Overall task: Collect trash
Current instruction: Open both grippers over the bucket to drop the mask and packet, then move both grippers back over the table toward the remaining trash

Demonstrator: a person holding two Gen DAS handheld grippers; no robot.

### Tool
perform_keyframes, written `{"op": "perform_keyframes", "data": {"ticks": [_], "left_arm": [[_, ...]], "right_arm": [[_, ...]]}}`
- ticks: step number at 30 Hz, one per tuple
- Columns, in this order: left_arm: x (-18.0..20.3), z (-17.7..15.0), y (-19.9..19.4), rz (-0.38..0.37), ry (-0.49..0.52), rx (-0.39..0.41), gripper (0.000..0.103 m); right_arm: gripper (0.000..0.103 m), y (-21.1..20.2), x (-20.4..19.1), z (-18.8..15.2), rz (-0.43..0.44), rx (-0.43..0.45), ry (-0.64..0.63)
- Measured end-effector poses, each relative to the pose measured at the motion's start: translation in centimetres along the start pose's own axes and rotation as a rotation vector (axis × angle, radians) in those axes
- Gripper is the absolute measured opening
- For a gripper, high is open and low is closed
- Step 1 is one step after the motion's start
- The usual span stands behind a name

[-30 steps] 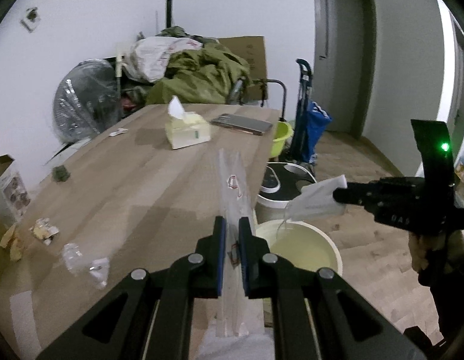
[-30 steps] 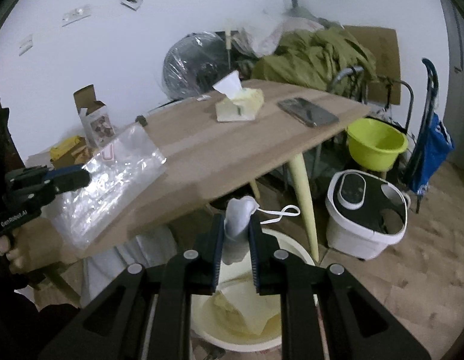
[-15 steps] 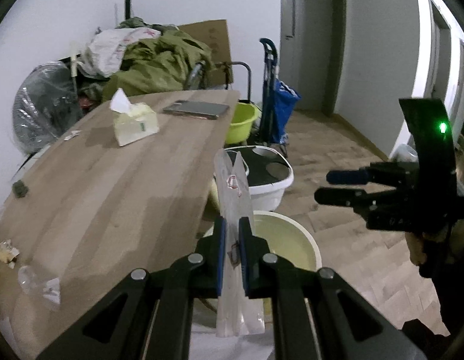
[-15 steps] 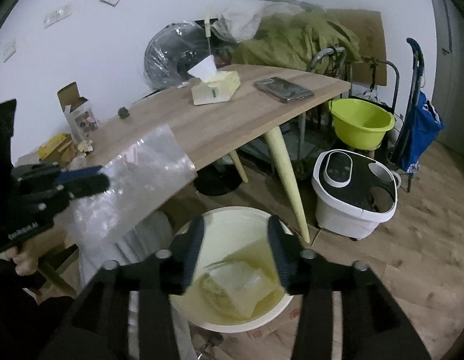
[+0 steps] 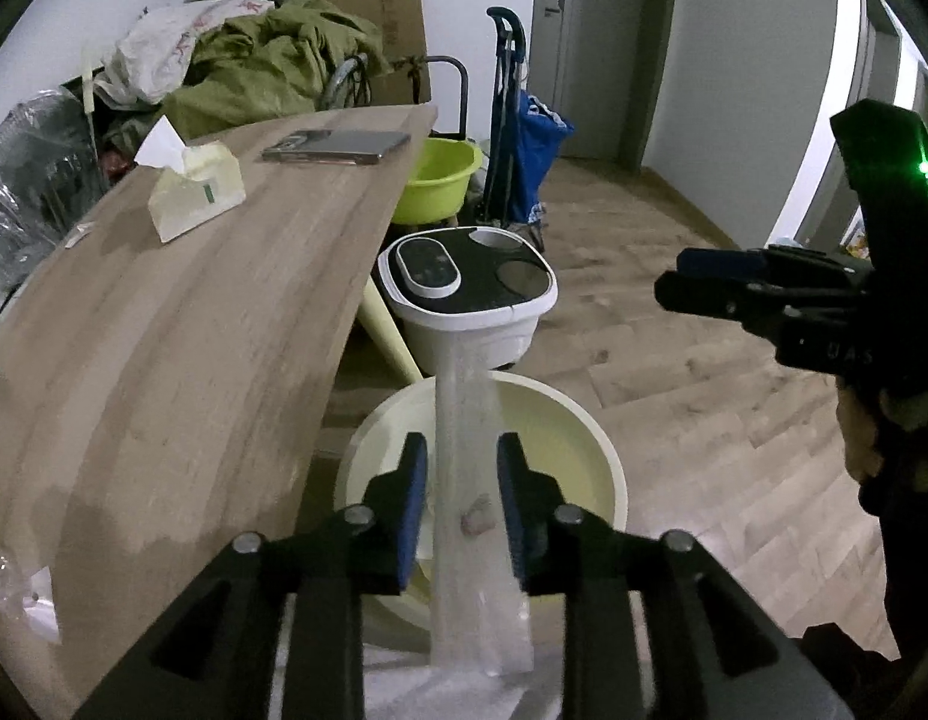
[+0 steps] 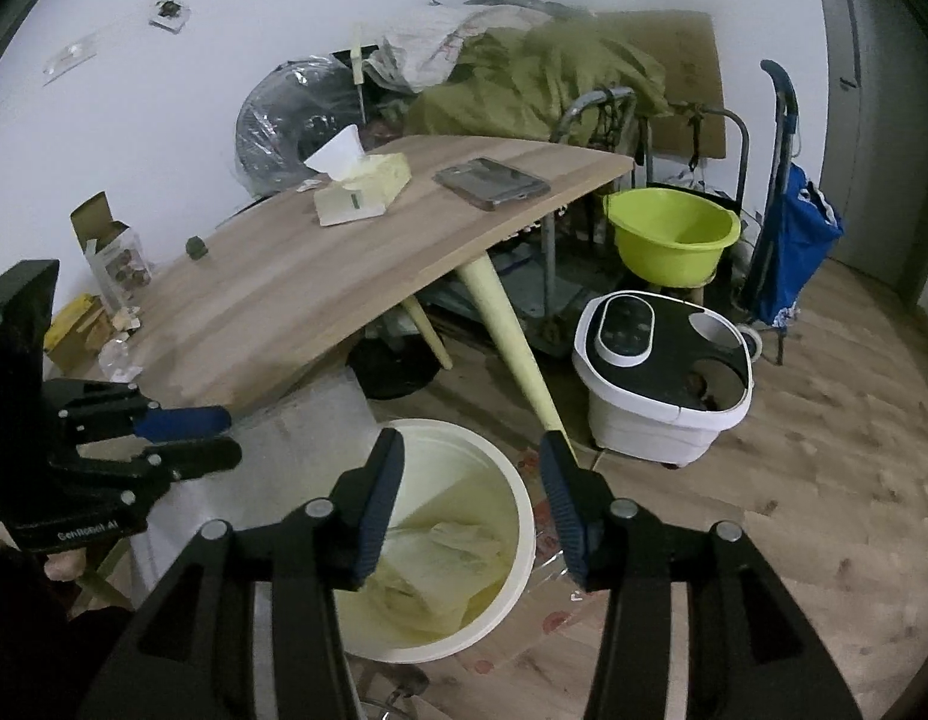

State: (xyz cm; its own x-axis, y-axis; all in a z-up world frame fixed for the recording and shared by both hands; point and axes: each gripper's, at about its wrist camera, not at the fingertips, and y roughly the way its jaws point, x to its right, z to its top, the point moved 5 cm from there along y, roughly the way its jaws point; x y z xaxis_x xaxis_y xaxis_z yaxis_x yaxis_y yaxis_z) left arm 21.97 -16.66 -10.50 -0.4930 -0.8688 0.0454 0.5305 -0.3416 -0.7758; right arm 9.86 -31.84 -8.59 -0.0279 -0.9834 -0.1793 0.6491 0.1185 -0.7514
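Observation:
My left gripper (image 5: 462, 456) hangs over the cream trash bin (image 5: 607, 450) beside the table. Its jaws are opening, and a clear plastic bag (image 5: 466, 420) stands blurred between the blue pads, no longer pinched. In the right wrist view that bag (image 6: 320, 420) shows next to the left gripper (image 6: 227, 438), just left of the bin (image 6: 523, 540). My right gripper (image 6: 469, 450) is open and empty above the bin, which holds crumpled pale trash (image 6: 446, 564). From the left wrist view the right gripper (image 5: 670, 277) is off to the right, over the floor.
The wooden table (image 5: 194, 360) carries a tissue pack (image 5: 194, 192), a phone (image 5: 338, 147) and a clear wrapper (image 5: 14, 588) at its near left. A white foot bath (image 5: 469, 288), a green basin (image 5: 440, 180) and a blue trolley (image 5: 538, 144) stand behind the bin.
My right gripper opened and the white piece it held is gone from its jaws. My left gripper carried the clear bag from the table to above the bin, and its jaws parted.

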Motion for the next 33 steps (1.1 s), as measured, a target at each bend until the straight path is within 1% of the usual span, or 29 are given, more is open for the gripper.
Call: {"op": "perform_keyframes", "data": {"ticks": [2,5,15,22,33], "left_arm": [[0.0,0.0,-0.1,-0.003,0.003,0.005,0.029],[-0.4,0.0,-0.5,-0.005,-0.007,0.017,0.031],[-2.6,-0.6,-3.4,0.028,-0.053,0.072,0.032],[-4.2,-1.7,-5.4,0.05,-0.072,0.102,0.033],[-8.3,-4.4,-9.2,0.106,-0.168,0.159,0.034]], "right_arm": [[0.045,0.1,-0.1,0.1,-0.001,-0.001,-0.002],[0.045,0.3,-0.5,0.4,0.0,-0.005,-0.011],[0.045,1.1,-3.4,1.8,0.032,-0.013,-0.079],[0.045,1.6,-6.7,2.5,0.071,-0.014,-0.138],[0.045,2.7,-12.2,3.8,0.109,-0.02,-0.222]]}}
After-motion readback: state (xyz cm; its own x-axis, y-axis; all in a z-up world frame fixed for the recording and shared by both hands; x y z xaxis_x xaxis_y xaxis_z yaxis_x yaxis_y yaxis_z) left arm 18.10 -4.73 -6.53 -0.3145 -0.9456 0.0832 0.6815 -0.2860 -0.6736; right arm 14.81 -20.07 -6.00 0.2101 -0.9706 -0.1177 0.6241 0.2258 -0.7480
